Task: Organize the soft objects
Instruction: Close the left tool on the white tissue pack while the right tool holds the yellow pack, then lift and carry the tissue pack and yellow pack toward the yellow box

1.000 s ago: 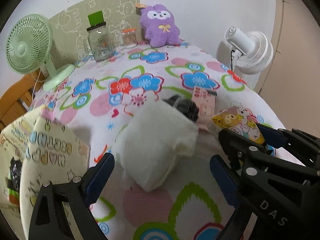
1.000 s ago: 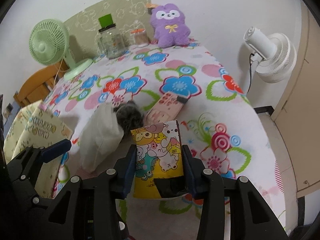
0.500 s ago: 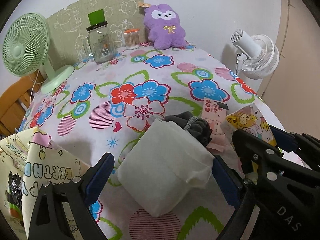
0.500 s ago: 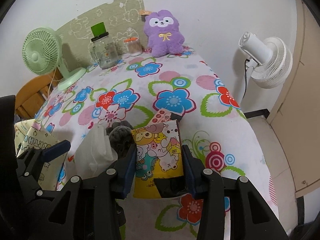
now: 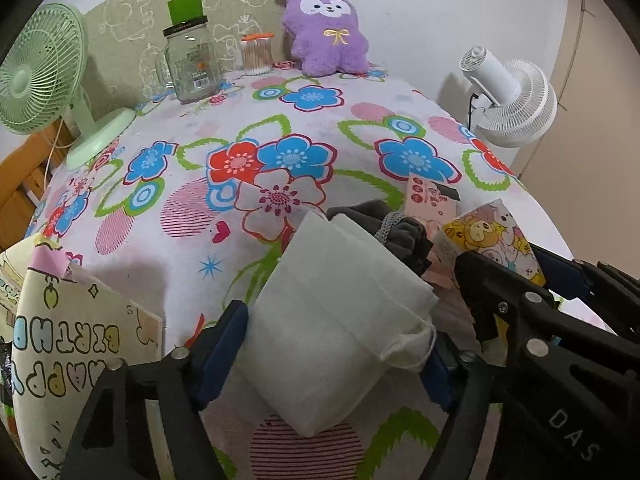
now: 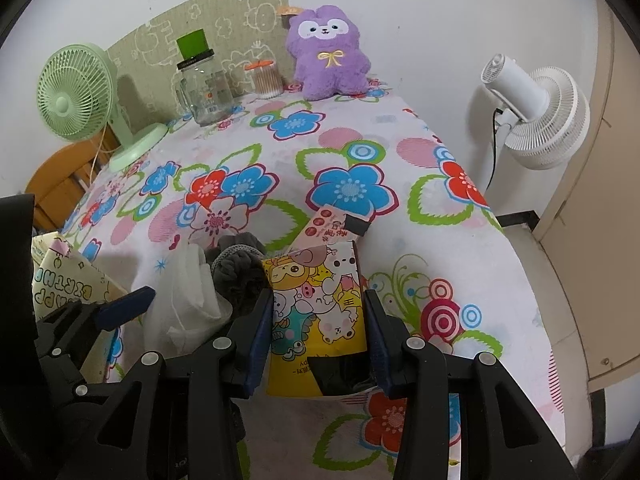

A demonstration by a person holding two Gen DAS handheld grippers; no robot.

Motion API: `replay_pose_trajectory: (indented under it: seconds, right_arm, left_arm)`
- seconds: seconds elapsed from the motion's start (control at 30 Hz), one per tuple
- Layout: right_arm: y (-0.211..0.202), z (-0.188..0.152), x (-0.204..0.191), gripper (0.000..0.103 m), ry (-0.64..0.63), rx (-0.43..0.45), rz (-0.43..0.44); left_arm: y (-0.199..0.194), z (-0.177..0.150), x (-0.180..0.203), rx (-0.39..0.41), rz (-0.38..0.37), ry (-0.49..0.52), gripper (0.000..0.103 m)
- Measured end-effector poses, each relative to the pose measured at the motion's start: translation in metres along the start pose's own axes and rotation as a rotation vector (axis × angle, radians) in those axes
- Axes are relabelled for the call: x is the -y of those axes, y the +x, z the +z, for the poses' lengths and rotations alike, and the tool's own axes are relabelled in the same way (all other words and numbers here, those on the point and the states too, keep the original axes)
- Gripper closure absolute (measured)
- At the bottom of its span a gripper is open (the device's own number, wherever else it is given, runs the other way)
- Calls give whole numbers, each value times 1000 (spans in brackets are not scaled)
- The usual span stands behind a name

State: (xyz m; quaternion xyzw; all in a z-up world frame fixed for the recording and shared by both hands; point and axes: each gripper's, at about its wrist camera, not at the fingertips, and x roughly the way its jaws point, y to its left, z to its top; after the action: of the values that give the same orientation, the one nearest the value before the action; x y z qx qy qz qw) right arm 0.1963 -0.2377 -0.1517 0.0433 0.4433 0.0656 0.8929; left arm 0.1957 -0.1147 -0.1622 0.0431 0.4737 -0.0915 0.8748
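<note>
Two grippers sit low over the near end of the bench [image 5: 248, 128], which is covered by a white cloth printed with big blue, red and pink flowers. Our left gripper [image 5: 336, 344] has its jaws on either side of a white soft pouch [image 5: 340, 312]; the jaws have just been closing and the blue pads now sit against the pouch's two sides. Our right gripper [image 6: 318, 336] is clamped on a yellow cartoon-printed bag [image 6: 316, 312], holding it upright just right of the pouch, with the pads pressed against both edges. Between pouch and bag lies a dark grey bundle of fabric [image 6: 240, 272], touching the pouch, and just beyond it a pink printed packet [image 6: 332, 232] lies flat on the cloth. At the near left edge stands a cream gift bag with birthday lettering [image 5: 72, 336]. Along the far end, well apart from us, we see a green desk fan [image 6: 76, 96] on the left, a glass jar with a green top [image 6: 204, 88], a small container of cotton swabs [image 6: 266, 78] and a purple plush toy [image 6: 330, 52]. Off the bench to the right stands a white fan [image 6: 536, 116].
</note>
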Motion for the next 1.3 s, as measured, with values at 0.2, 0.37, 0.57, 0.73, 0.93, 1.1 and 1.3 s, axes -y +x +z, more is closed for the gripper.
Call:
replay_pose_trajectory:
  seconds: [0.2, 0.37, 0.57, 0.73, 0.93, 1.1, 1.3]
  right_arm:
    - [1, -2, -4, 57, -10, -7, 4]
    - [-1, -4, -6, 57, -9, -9, 8]
    - [-7, -7, -10, 57, -11, -2, 20]
    - [-16, -9, -15, 56, -18, 14, 27]
    - [-28, -12, -19, 56, -23, 31, 28]
    - [-40, -15, -22, 56, -25, 47, 32]
    - [-55, -20, -26, 56, -32, 69, 35]
  left_arm:
    - [-3, -3, 2, -10, 3, 17, 52]
    - [-5, -5, 1, -15, 19, 24, 70]
    - [-11, -8, 1, -22, 0, 22, 80]
    - [-21, -13, 4, -12, -15, 22, 81]
    - [-33, -17, 8, 9, -16, 26, 81]
    - [-46, -21, 10, 30, -16, 33, 81]
    - [-61, -26, 13, 58, -15, 40, 81]
